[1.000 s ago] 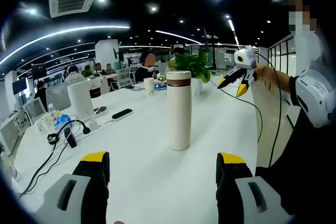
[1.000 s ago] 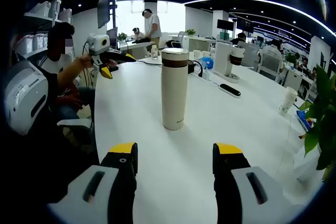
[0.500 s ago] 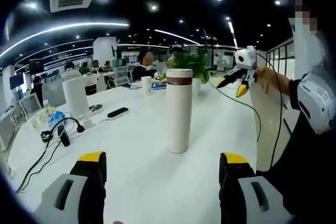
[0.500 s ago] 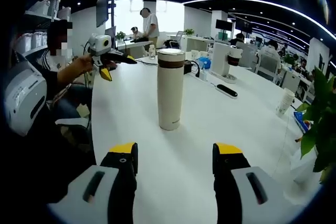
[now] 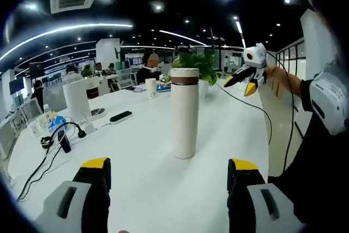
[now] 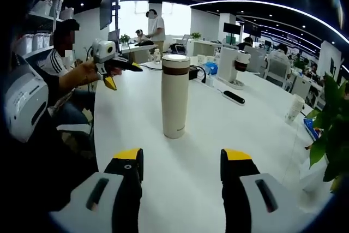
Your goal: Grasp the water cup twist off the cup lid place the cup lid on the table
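A tall cream water cup (image 5: 185, 113) with a brown band under its cup lid (image 5: 185, 72) stands upright on the white table (image 5: 147, 162). My left gripper (image 5: 166, 170) is open, well short of the cup, which sits between its yellow-tipped jaws. In the right gripper view the same cup (image 6: 175, 103) stands ahead and slightly left of my right gripper (image 6: 181, 162), which is open too. The right gripper (image 5: 243, 79) shows in the left gripper view, held in a hand beyond the cup. The left gripper (image 6: 115, 72) shows in the right gripper view, held by a hand at the left.
A potted plant (image 5: 199, 68) stands behind the cup. A white machine (image 5: 82, 101), a black remote (image 5: 120, 116), cables (image 5: 52, 148) and a paper cup (image 5: 150, 88) lie toward the far side. The table edge (image 6: 97, 135) runs at the left, with the person's body beside it.
Both views have shifted slightly: the cup sits a bit more left in the right gripper view. In the left gripper view the right gripper has risen a little. Both grippers stay open.
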